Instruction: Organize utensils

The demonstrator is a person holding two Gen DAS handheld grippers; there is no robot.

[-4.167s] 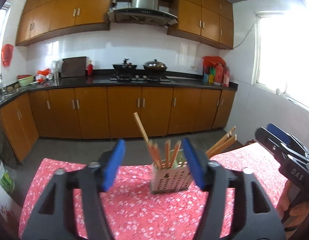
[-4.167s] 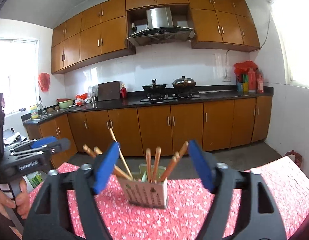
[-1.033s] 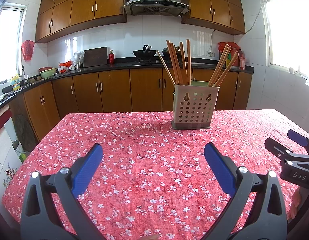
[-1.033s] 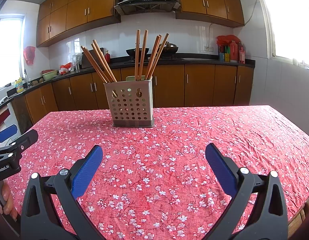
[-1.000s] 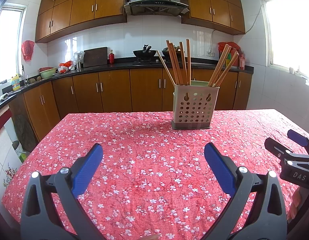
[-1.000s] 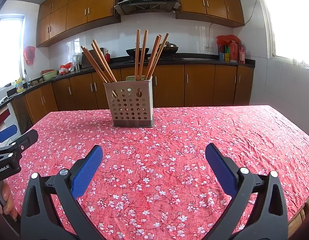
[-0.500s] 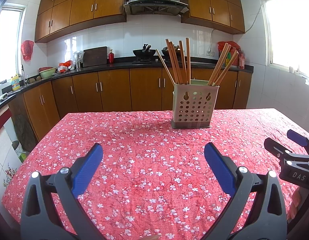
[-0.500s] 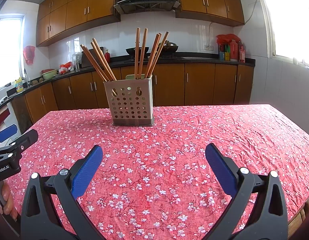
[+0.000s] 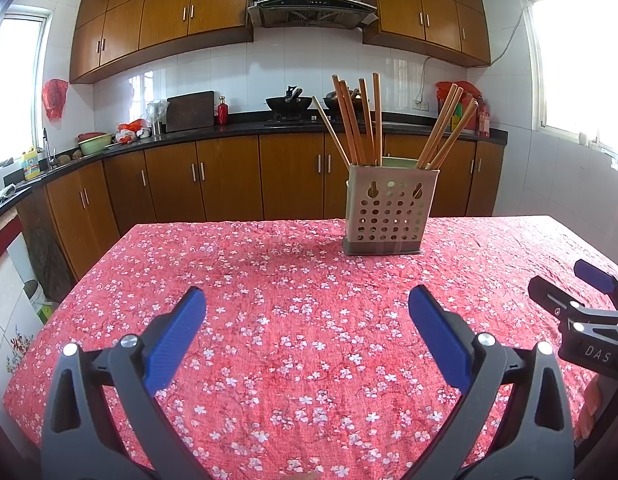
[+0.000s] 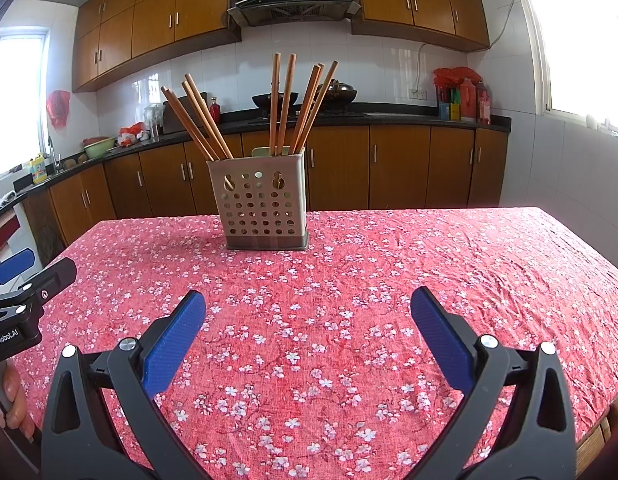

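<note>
Inside, the beige perforated utensil caddy (image 9: 390,210) hides the lower ends of the brown wooden chopsticks (image 9: 359,120), and a pale green item behind them is unclear. It stands well ahead of the left hand-held gripper (image 9: 307,330) and the right hand-held gripper (image 10: 307,332), both spread wide and empty above the bench's red floral cloth (image 10: 349,280). Four seconds ago both sat close around the caddy; since the last half second nothing has shifted.

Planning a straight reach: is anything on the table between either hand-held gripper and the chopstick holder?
Nothing visible. Only bare tablecloth lies between the open right hand-held gripper or left hand-held gripper and the chopstick holder.
</note>
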